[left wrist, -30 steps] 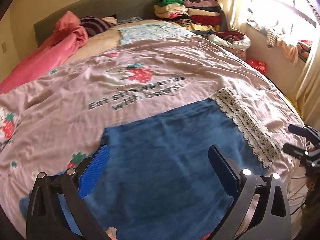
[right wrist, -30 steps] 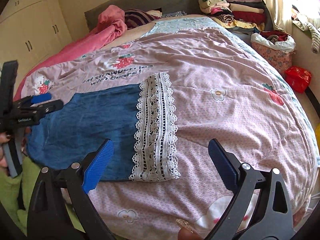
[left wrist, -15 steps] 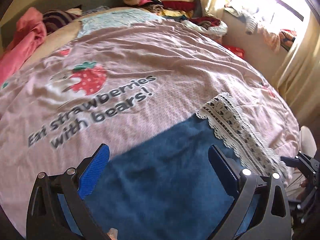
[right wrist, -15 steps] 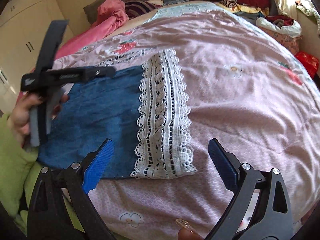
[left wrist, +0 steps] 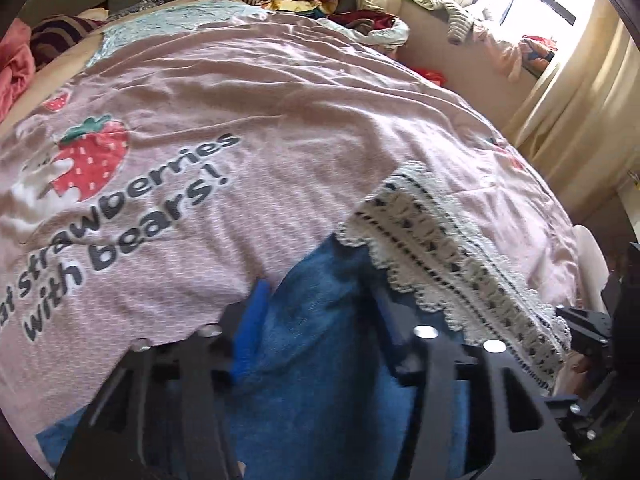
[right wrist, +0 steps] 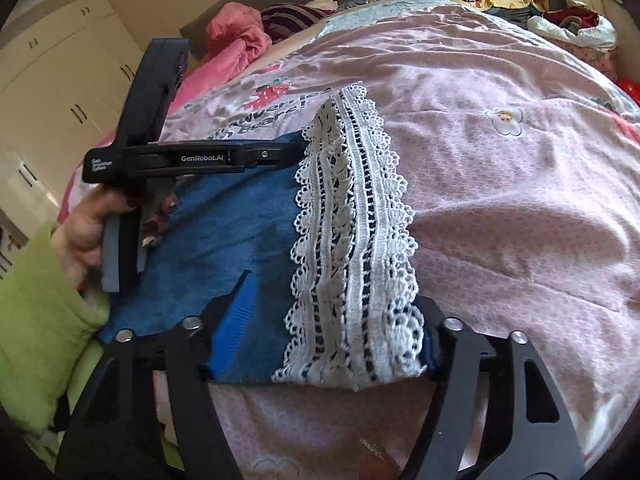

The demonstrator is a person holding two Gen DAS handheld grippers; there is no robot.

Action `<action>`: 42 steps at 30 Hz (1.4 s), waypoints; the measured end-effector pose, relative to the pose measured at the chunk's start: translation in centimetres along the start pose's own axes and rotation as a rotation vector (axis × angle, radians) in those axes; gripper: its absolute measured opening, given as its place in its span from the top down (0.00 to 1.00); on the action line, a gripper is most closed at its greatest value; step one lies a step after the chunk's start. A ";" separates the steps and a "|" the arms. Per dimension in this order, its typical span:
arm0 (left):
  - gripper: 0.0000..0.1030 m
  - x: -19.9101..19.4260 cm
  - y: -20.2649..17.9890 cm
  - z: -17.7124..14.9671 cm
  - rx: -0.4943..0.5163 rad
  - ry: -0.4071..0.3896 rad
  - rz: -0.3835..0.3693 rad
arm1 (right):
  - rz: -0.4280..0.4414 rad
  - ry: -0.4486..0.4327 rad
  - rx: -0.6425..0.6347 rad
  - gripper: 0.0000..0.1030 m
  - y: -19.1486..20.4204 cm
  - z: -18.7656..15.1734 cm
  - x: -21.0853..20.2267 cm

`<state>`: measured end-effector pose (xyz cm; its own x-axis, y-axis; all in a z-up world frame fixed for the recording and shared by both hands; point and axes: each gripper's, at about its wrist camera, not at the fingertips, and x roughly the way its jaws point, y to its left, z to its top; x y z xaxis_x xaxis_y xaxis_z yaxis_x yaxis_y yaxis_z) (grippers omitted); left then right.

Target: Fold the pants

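Left wrist view: blue denim pants flat on pink strawberry duvet of bed, white lace hem band toward window side. Left tongs down on far denim edge, just been closing, now narrowed around a raised ridge of fabric; pads look pressed into it. Best done by pinching all layers at the edge before any lift.

Right wrist view: right tongs at near corner, straddling lace band and denim, just been closing, roughly half-wide, pads against bunched cloth, so likely gripping. Left tongs seen side-on at far lace corner, lace peaked up there. Hand in green sleeve holding that tool. Good fold probably needs both corners lifted together, level, carried over toward waist end, edges matched.
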<state>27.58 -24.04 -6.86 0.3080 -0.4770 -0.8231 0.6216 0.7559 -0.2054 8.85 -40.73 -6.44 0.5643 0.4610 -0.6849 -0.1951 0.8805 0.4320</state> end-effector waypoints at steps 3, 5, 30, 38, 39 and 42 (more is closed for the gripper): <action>0.75 0.1 -0.8 -0.2 0.022 -0.002 0.013 | 0.015 0.005 -0.008 0.71 0.2 0.1 0.3; 0.83 0.0 -1.2 -0.3 0.042 -0.011 0.044 | 0.026 0.011 -0.017 0.81 0.4 0.2 0.2; 0.88 -13.7 7.9 -8.9 -0.264 -0.264 0.047 | 0.194 0.034 -0.474 0.84 19.8 0.8 2.0; 0.79 -21.4 15.1 -18.6 -0.619 -0.441 0.109 | 0.189 0.147 -0.692 0.84 26.9 -3.6 6.1; 0.79 -22.0 15.5 -19.6 -0.645 -0.460 0.106 | 0.183 0.164 -0.712 0.84 27.4 -4.2 6.4; 0.68 -23.1 16.3 -21.9 -0.706 -0.496 0.084 | 0.183 0.232 -0.761 0.77 28.5 -5.9 7.6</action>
<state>14.84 9.12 -2.78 0.7135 -0.4231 -0.5584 0.0407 0.8208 -0.5698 2.81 -11.52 -2.81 0.3063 0.5422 -0.7825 -0.8064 0.5845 0.0894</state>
